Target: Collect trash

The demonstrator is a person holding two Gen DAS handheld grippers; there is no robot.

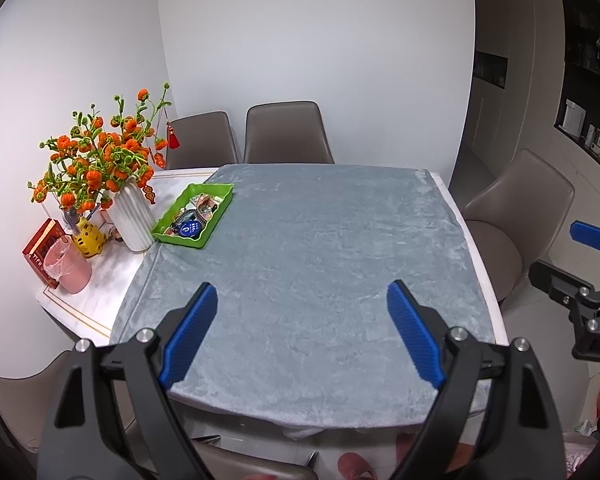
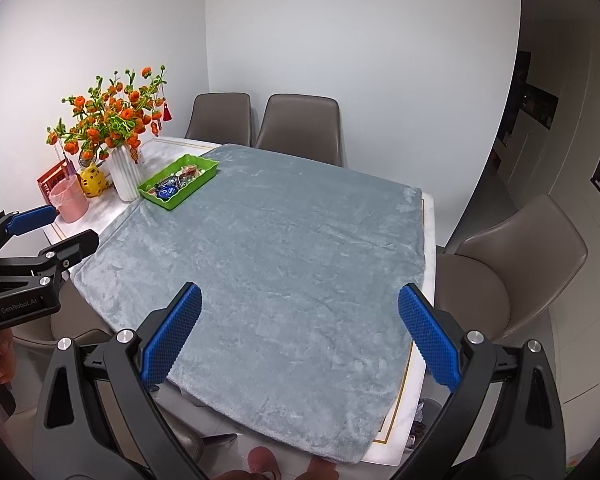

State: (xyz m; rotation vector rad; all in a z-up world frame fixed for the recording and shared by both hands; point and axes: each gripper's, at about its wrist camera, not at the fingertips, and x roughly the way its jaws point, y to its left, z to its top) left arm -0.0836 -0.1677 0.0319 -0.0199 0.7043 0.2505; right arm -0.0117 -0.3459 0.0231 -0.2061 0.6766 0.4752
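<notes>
A green tray [image 1: 220, 190] [image 2: 210, 164] holding wrappers and small items sits at the far left of the grey-blue cloth [image 1: 320, 248] [image 2: 268, 248]. A pink bin [image 1: 70, 268] [image 2: 70, 200] with a plastic liner stands on the bare marble at the left edge. My left gripper [image 1: 302, 296] is open and empty above the near edge of the cloth; it also shows in the right wrist view [image 2: 66, 226]. My right gripper [image 2: 300, 300] is open and empty above the near right part of the cloth; it also shows in the left wrist view [image 1: 560, 250].
A white vase [image 1: 130, 216] [image 2: 126, 178] of orange flowers, a yellow tiger figure [image 1: 88, 238] [image 2: 93, 182] and a red box [image 1: 40, 248] stand by the bin. Taupe chairs [image 1: 288, 132] [image 2: 300, 128] ring the table; one stands at the right [image 1: 512, 216] [image 2: 520, 260].
</notes>
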